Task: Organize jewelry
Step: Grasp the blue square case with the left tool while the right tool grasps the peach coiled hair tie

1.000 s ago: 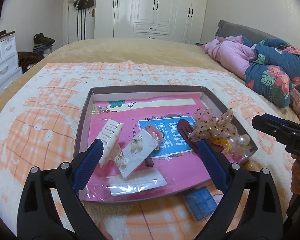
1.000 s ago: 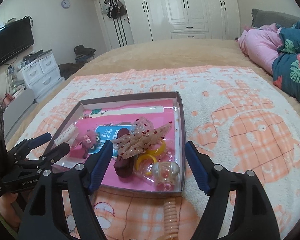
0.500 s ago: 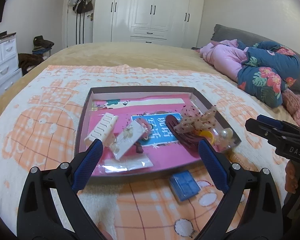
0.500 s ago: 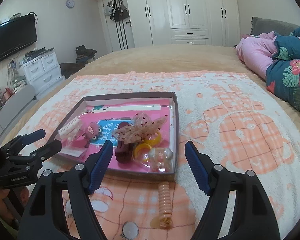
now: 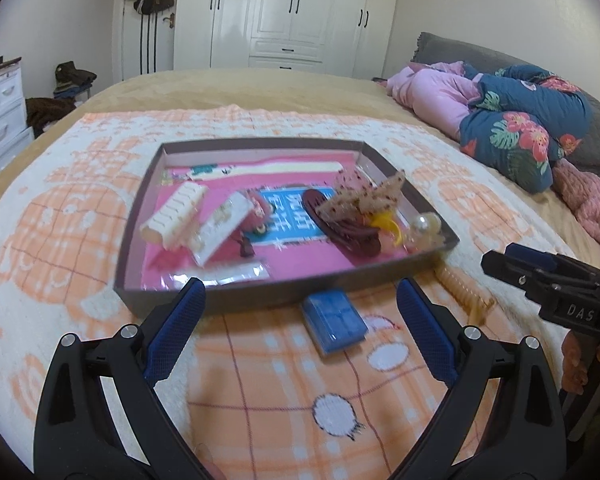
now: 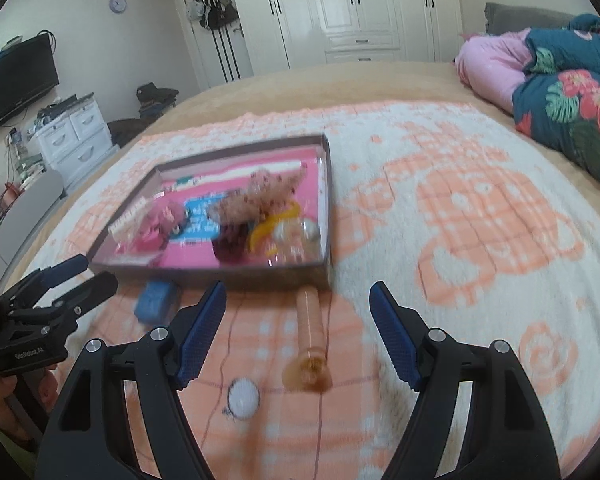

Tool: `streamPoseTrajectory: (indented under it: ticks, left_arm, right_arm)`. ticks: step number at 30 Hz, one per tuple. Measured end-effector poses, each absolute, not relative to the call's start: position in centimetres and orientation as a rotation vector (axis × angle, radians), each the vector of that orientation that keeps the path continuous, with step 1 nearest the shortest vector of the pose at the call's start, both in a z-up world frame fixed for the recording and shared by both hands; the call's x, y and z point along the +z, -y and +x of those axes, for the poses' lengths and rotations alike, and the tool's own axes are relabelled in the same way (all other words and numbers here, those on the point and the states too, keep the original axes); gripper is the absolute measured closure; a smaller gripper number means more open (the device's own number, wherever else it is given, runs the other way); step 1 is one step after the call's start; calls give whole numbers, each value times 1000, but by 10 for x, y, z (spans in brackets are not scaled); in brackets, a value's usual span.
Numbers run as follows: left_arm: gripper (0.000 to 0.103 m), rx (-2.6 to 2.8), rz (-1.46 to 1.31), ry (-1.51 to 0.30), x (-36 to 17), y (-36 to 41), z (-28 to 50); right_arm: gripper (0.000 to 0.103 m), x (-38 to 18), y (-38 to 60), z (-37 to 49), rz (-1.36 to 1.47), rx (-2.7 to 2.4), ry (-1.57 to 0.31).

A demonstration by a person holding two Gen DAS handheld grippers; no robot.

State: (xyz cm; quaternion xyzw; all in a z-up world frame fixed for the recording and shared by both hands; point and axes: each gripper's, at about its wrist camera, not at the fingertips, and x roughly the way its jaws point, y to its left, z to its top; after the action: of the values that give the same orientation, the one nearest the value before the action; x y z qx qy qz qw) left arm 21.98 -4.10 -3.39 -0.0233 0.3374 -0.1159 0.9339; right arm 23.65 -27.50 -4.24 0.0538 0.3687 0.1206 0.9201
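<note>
A shallow brown tray point(image 5: 134, 216) point(image 6: 327, 184) with a pink lining sits on the bed. It holds a white comb clip point(image 5: 172, 214), an earring card point(image 5: 222, 226), a dark red clip point(image 5: 340, 226), a dotted bow point(image 5: 360, 196) point(image 6: 260, 196) and a clear pearl piece point(image 5: 426, 226) point(image 6: 300, 236). A small blue box point(image 5: 334, 320) point(image 6: 156, 300) and an amber spiral hair tie point(image 6: 310, 340) point(image 5: 466, 292) lie on the blanket in front of the tray. My left gripper point(image 5: 300, 320) is open and empty, short of the blue box. My right gripper point(image 6: 298, 324) is open and empty, around the hair tie from above.
The bed is covered by a white and orange checked blanket point(image 5: 260, 400). Pink and floral bedding point(image 5: 512, 128) is piled at the right. White wardrobes point(image 5: 284, 12) stand at the back, a white drawer unit point(image 6: 74, 136) and a TV point(image 6: 16, 80) at the left.
Both grippers have pulled back and lower from the tray, so the blue box and the spiral hair tie now lie near the fingers. Both stay open.
</note>
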Motion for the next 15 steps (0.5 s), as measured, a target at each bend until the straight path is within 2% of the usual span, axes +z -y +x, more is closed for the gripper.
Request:
streamPoseTrajectory:
  ticks: [10, 13, 15]
  left_arm:
    - [15, -256, -31, -770, -62, 60, 220]
    - [16, -249, -37, -794, -71, 62, 224]
    - [16, -248, -43, -809, -75, 62, 227]
  right_arm:
    - [33, -68, 278, 245, 100, 229, -844]
    - [37, -75, 275, 250, 94, 247, -871]
    - [44, -83, 273, 253, 98, 260, -903]
